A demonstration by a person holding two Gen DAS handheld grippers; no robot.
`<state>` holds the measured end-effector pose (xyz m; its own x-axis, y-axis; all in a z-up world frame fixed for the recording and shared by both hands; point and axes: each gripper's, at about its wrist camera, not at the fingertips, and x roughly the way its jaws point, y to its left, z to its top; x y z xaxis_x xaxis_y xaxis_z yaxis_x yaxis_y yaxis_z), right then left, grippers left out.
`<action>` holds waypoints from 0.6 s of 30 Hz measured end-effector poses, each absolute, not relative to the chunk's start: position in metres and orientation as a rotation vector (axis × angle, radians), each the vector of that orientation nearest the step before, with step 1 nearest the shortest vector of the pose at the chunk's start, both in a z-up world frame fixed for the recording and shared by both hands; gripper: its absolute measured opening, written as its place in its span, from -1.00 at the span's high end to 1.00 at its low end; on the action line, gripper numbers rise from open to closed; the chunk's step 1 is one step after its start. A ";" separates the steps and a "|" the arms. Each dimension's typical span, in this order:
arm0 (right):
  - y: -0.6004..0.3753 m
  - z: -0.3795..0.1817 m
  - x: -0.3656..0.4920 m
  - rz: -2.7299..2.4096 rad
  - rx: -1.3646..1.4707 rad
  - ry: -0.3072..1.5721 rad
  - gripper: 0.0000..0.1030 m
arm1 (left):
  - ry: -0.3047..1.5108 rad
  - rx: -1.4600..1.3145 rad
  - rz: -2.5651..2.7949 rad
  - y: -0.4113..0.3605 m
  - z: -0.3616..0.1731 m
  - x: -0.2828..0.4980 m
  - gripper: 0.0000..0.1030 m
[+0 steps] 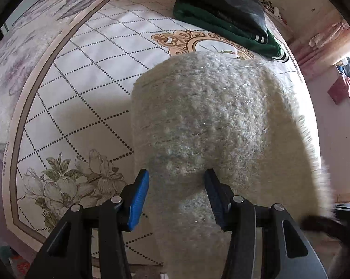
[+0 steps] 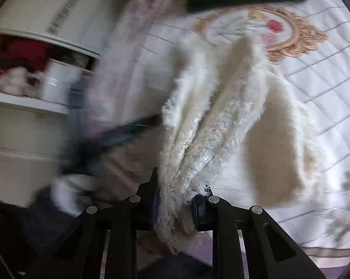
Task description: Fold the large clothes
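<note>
Here the right claw (image 2: 176, 205) pinches the fuzzy sweater (image 2: 205, 125); the left claw (image 1: 176, 197) is spread over it, folded clothes (image 1: 223, 16) at the mat's (image 1: 86, 74) far edge.

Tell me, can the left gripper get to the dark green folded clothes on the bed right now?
Probably not straight away. The fluffy cream garment lies between the left gripper and the green folded clothes at the far side of the bedspread. Its jaws stand open around that garment, so it would have to lift over first.
</note>
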<state>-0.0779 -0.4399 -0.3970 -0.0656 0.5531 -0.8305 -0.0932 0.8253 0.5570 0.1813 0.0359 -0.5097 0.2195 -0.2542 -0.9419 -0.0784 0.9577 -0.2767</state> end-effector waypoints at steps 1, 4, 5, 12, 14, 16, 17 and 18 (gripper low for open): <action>-0.454 -0.418 -0.074 0.502 0.463 1.625 0.47 | 1.357 -0.307 -0.121 0.039 -0.510 0.180 -0.13; -0.474 -0.446 -0.061 0.491 0.608 1.683 0.43 | 1.367 -0.345 -0.106 0.046 -0.512 0.175 -0.48; -0.470 -0.445 -0.056 0.511 0.584 1.673 0.39 | 1.366 -0.362 -0.093 0.050 -0.512 0.173 -0.48; -0.461 -0.422 -0.037 0.533 0.541 1.621 0.35 | 1.360 -0.485 -0.059 0.064 -0.519 0.169 -0.48; -0.477 -0.420 -0.044 0.527 0.587 1.622 0.31 | 1.351 -0.485 -0.058 0.063 -0.517 0.172 -0.48; -0.492 -0.415 -0.045 0.528 0.631 1.617 0.28 | 1.342 -0.479 -0.062 0.062 -0.516 0.178 -0.48; -0.500 -0.413 -0.045 0.529 0.665 1.605 0.18 | 1.340 -0.475 -0.064 0.061 -0.517 0.182 -0.48; -0.512 -0.411 -0.046 0.534 0.695 1.597 0.00 | 1.341 -0.471 -0.066 0.060 -0.518 0.185 -0.48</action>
